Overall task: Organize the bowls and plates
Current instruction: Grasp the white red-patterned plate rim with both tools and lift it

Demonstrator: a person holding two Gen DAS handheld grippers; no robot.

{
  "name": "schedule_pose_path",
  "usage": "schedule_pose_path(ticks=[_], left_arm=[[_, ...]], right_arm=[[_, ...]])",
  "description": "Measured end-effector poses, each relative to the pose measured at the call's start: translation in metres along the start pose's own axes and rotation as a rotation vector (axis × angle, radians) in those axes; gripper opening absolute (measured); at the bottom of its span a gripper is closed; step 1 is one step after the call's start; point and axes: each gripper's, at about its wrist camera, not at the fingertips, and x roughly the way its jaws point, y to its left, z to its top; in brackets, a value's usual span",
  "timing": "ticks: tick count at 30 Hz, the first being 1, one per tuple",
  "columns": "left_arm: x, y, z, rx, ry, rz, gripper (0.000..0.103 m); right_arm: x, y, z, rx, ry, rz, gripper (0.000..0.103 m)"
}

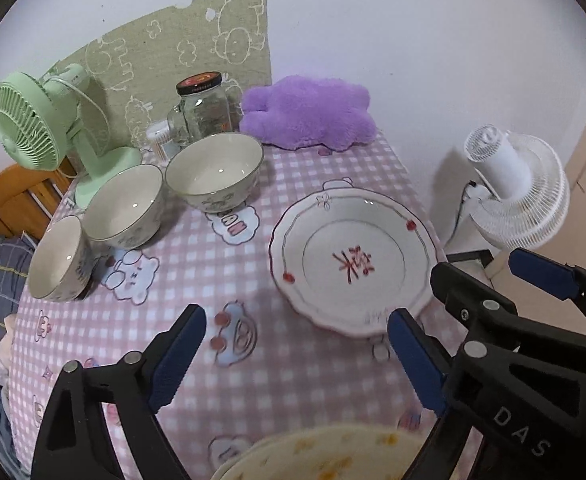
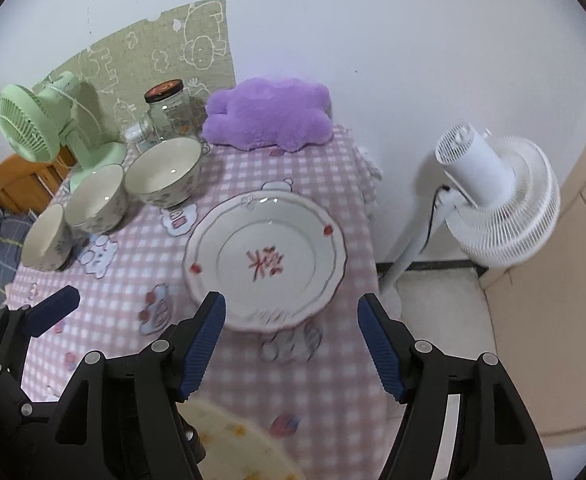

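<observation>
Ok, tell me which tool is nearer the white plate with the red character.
Right. The right tool hangs open just short of the plate, lined up with its near rim. The left tool, also open, sits off to the plate's left, over the checked cloth.

The tablecloth (image 1: 293, 208) is pink-and-white gingham printed with pale cartoon bears. The scalloped plate (image 1: 353, 264) at 3 o'clock is white with a red rim line, red berries and a red centre character; the three bowls (image 1: 123, 206) at 10 o'clock are cream inside with a faint grey-blue floral outside. At 12 o'clock lies a purple plush cushion (image 1: 307, 112), at 10 o'clock a mint-green desk fan (image 1: 25, 124), and both grippers carry blue pads (image 2: 203, 346) on black frames.
</observation>
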Motion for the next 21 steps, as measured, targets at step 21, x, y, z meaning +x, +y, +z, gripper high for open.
schedule_pose_path(ticks=[21], left_arm=[[0.119,-0.016,0.032,-0.017,0.1,0.086,0.076]], right_arm=[[0.129,-0.036,0.035,-0.003,0.087,0.037,0.072]])
